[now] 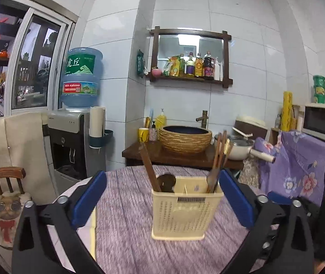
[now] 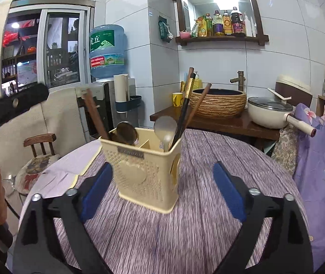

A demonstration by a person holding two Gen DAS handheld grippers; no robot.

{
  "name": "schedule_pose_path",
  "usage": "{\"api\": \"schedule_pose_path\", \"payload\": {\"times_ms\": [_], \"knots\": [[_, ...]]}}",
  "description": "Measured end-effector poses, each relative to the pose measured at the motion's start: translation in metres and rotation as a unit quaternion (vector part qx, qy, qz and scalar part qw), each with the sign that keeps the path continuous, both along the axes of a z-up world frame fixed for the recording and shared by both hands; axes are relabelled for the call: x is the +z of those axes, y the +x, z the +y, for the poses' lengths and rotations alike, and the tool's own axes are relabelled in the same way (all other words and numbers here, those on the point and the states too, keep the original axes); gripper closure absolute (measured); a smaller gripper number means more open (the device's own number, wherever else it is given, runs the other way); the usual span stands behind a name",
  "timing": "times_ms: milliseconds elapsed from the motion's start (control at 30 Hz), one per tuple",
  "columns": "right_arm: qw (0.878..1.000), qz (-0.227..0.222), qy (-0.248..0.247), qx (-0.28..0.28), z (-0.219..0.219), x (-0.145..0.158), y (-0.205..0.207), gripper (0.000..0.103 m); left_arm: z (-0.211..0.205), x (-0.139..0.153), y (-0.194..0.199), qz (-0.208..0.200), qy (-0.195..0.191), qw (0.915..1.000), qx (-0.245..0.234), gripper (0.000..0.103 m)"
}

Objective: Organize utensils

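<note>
- A cream utensil holder [image 1: 186,207] is seen upright on the purple-clothed table [image 1: 126,239], away from its far edge.
- Wooden chopsticks [image 1: 149,166] and spoons are held in its compartments.
- The left gripper [image 1: 162,202] is spread wide, with nothing gripped.

Light: bright, even, indoor, cool white.
Source: ceiling lamp, seen as glare in the wall mirror [image 2: 219,2].
Shadows: soft and faint on the surface [image 2: 185,217].
Blur: slight motion smear on the utensil basket [image 1: 185,207].
Edges: strong fisheye bending, black corners.
</note>
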State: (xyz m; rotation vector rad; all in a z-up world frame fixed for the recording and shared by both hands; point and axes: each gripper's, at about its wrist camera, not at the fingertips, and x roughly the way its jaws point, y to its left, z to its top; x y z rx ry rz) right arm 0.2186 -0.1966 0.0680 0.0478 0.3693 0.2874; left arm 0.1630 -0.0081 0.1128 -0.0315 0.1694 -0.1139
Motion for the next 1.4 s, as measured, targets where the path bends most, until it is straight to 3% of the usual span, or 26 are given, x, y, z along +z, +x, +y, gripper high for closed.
{"api": "schedule_pose_path", "payload": {"times_ms": [133, 233, 467, 700, 833, 967, 1400], "knots": [[1.0, 0.006, 0.019, 0.009, -0.012, -0.015, -0.046, 0.006, 0.0, -0.024, -0.037, 0.013, 0.021, 0.9997, -0.009, 0.005], [1.0, 0.01, 0.02, 0.017, -0.015, -0.034, -0.077, 0.006, 0.002, -0.048, -0.063, 0.036, 0.011, 0.9992, -0.015, 0.005], [1.0, 0.001, 0.026, 0.0, -0.017, -0.08, -0.157, 0.006, 0.008, -0.108, -0.123, 0.066, -0.026, 0.997, 0.031, 0.005], [1.0, -0.001, 0.014, -0.019, -0.018, -0.109, -0.217, 0.006, 0.007, -0.14, -0.157, 0.089, -0.029, 0.9949, 0.037, 0.005], [1.0, 0.001, 0.002, -0.01, -0.012, -0.118, -0.245, 0.006, 0.008, -0.149, -0.167, 0.106, -0.047, 0.9929, 0.025, 0.005], [1.0, -0.016, -0.005, 0.007, -0.004, -0.113, -0.26, 0.006, 0.001, -0.144, -0.178, 0.086, -0.028, 0.9957, 0.02, 0.005], [0.999, -0.026, -0.013, 0.014, -0.001, -0.104, -0.265, 0.006, -0.001, -0.143, -0.187, 0.076, -0.018, 0.9969, 0.01, 0.005]]}}
